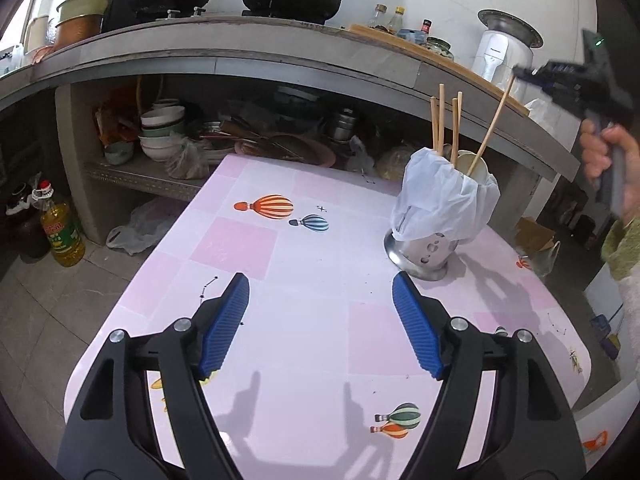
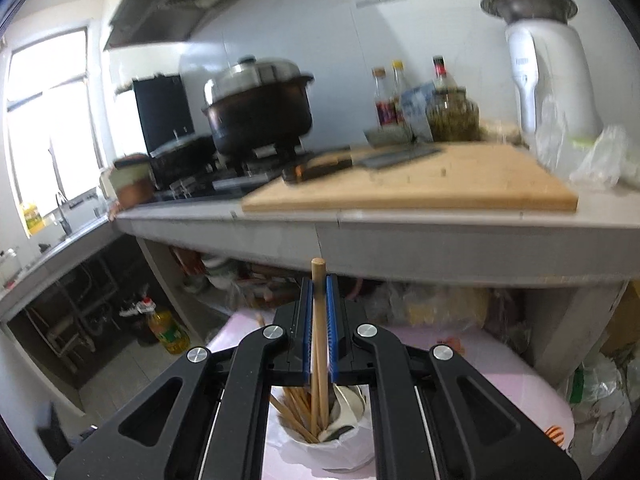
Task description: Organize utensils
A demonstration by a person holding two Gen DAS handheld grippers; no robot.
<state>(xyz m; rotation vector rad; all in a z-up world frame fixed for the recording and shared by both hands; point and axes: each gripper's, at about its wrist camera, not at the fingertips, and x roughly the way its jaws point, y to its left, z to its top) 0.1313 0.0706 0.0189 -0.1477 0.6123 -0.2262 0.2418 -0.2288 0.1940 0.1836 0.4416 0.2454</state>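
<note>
A steel utensil holder (image 1: 430, 250) lined with a white plastic bag (image 1: 444, 200) stands on the pink table (image 1: 280, 264) at the right. Several wooden chopsticks (image 1: 440, 124) and a white spoon stick up from it. My left gripper (image 1: 320, 320) is open and empty, low over the table's near part. My right gripper (image 2: 319, 312) is shut on one wooden chopstick (image 2: 319, 344), directly above the holder (image 2: 324, 440); the chopstick's lower end reaches into it. In the left wrist view the right gripper (image 1: 520, 74) shows at the upper right, holding the slanted chopstick (image 1: 492, 132).
A concrete kitchen counter (image 1: 240, 60) runs behind the table with pots, bottles and a cutting board (image 2: 420, 184). Bowls and dishes (image 1: 164, 128) fill the shelf beneath. An oil bottle (image 1: 62, 232) and a plastic bag lie on the floor at left.
</note>
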